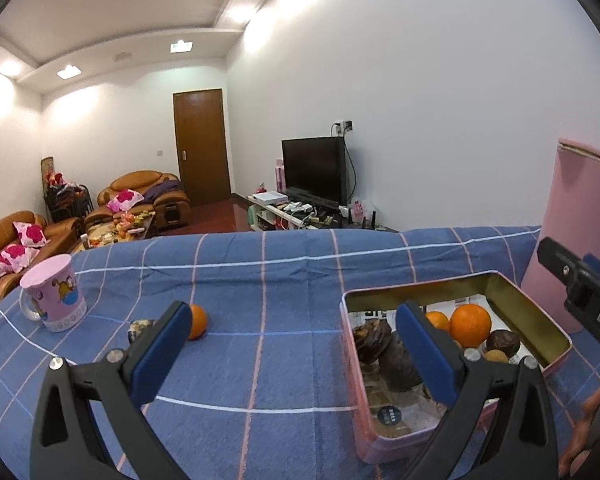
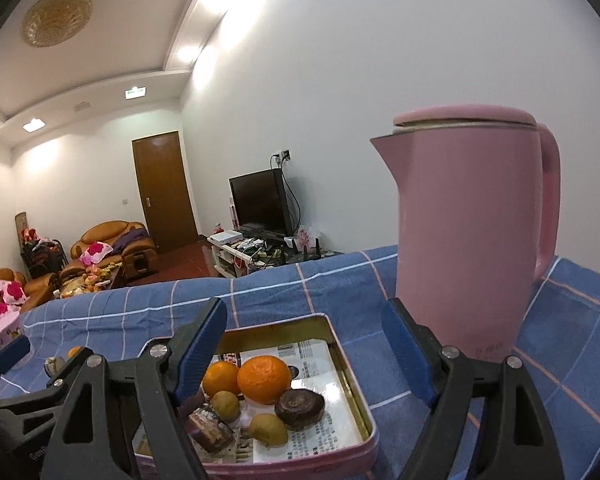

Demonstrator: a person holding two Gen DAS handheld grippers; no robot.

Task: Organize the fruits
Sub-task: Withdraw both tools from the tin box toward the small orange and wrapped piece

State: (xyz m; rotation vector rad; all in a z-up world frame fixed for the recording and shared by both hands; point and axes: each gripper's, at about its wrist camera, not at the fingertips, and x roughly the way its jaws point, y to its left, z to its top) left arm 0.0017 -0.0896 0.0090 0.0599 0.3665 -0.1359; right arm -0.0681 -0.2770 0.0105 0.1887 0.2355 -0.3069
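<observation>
On a table spread with a blue checked cloth (image 1: 260, 280), a shallow pink rectangular tin (image 2: 352, 384) lined with printed paper holds two round oranges, the larger orange (image 2: 264, 378) touching the smaller orange (image 2: 220, 378), plus two small brownish-green fruits (image 2: 268, 429) and several dark brown wrinkled fruits (image 2: 300, 409). The left gripper (image 1: 296, 336) hangs above the cloth, jaws spread wide and holding nothing, its right finger over the tin's near corner. The right gripper (image 2: 304, 340) hovers over the tin, also wide open and empty. Another loose orange (image 1: 197, 321) lies on the cloth beside a small dark fruit (image 1: 140, 329), near a pink cartoon-printed mug (image 1: 54, 298). A tall pink kettle (image 2: 468, 232) stands just beside the tin
</observation>
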